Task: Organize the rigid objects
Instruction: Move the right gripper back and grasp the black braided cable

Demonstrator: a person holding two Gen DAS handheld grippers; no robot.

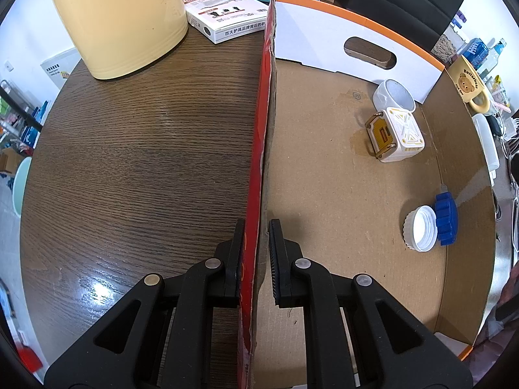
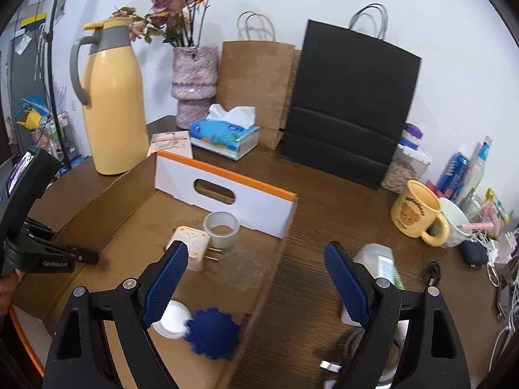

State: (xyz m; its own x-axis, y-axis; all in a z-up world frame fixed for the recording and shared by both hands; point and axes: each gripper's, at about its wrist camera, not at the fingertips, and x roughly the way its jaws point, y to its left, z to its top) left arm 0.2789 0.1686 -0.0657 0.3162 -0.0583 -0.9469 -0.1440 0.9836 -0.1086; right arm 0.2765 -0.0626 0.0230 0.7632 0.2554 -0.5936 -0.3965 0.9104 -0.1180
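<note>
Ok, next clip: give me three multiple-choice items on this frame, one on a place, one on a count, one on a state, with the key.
1. Where does the blue cap lie?
A. inside the cardboard box
B. on the table by the yellow mug
C. on the tissue pack

2. How many items lie in the box?
A. two
B. four
C. six

3. How does the left gripper stand?
A. shut on the blue cap
B. straddling the box's red side wall
C. lifted clear of the box

Key: 1 A, it lies on the box floor beside the white lid. 2 B: cap, lid, tape roll, plug adapter. 3 B, one finger is on each side of the wall.
</note>
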